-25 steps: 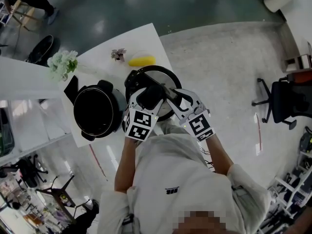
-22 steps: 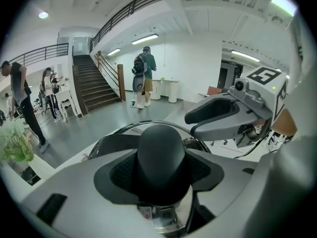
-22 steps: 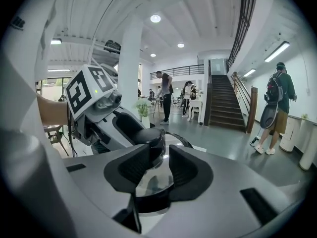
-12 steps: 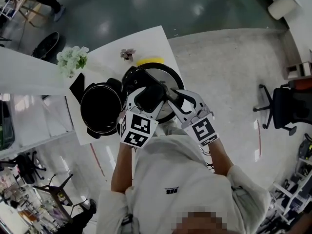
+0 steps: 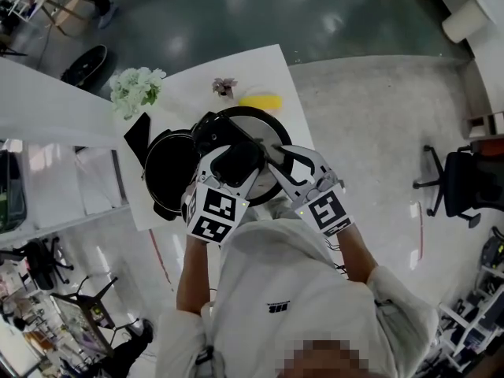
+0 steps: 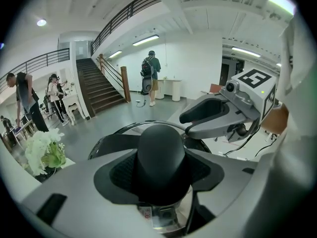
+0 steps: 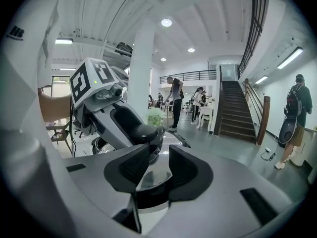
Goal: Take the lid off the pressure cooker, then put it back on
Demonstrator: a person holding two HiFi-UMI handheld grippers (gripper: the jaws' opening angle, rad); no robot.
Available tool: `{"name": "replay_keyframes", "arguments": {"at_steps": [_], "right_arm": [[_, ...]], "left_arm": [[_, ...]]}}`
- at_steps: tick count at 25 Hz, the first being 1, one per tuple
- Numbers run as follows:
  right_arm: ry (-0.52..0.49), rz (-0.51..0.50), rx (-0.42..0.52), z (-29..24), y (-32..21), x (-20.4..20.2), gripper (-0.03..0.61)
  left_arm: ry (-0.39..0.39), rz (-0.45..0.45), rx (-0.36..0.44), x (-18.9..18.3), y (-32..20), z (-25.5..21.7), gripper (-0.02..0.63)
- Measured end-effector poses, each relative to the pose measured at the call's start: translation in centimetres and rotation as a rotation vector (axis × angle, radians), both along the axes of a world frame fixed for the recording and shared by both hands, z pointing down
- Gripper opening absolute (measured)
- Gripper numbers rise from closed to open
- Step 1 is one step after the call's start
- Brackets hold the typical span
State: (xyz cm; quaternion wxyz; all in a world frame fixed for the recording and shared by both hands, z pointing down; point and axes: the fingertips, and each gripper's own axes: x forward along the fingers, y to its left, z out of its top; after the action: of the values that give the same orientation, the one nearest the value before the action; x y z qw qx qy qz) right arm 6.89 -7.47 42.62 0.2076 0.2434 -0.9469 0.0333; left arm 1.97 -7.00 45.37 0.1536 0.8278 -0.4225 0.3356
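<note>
The left gripper (image 6: 162, 171) is closed on the black knob (image 6: 161, 148) of the lid (image 5: 264, 128); both pads bear on the sides of the knob. The right gripper (image 7: 157, 170) comes in from the opposite side. Its jaws stand close together, with polished metal of the lid filling the gap between the pads, and it grips there.

The lid is off the pressure cooker (image 5: 167, 172). In the head view both grippers hold it clear of the tabletop (image 5: 252, 65), just to the right of the cooker, with its edge overlapping the cooker's rim. The cooker stands on the tabletop with its dark interior exposed.

Farther back on the tabletop:
- a bunch of white flowers (image 5: 138, 89) at the left
- a small potted plant (image 5: 224, 85) near the far edge
- a yellow object (image 5: 260, 101) just beyond the lid

An office chair (image 5: 457, 183) stands on the floor, well to the right. In the left gripper view, a staircase (image 6: 96, 88) rises at the far end of the hall.
</note>
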Motion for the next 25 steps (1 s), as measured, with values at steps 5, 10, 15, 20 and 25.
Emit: {"name": "replay_keyframes", "arguments": {"at_steps": [5,10,15,20,25], "right_arm": [[0.002,-0.027,-0.003,0.0,0.7,-2.7,0.127],[0.009,-0.039,-0.007,0.3,1.3,-5.2,0.126],[0.019,-0.038,-0.015,0.6,1.8,-7.5,0.126],[0.022,-0.029,-0.025,1.2,2.2,-9.6,0.124],[0.028,-0.021,-0.035,1.8,2.7,-11.5,0.124]], "left_arm": [[-0.004,-0.007,-0.017,-2.8,1.0,0.1,0.287],[-0.013,0.001,-0.034,-5.5,1.7,0.6,0.287],[-0.013,0.036,-0.059,-7.7,2.4,1.1,0.287],[-0.025,0.071,-0.084,-9.8,3.0,1.8,0.287],[-0.037,0.103,-0.117,-12.0,3.6,2.5,0.287]]}}
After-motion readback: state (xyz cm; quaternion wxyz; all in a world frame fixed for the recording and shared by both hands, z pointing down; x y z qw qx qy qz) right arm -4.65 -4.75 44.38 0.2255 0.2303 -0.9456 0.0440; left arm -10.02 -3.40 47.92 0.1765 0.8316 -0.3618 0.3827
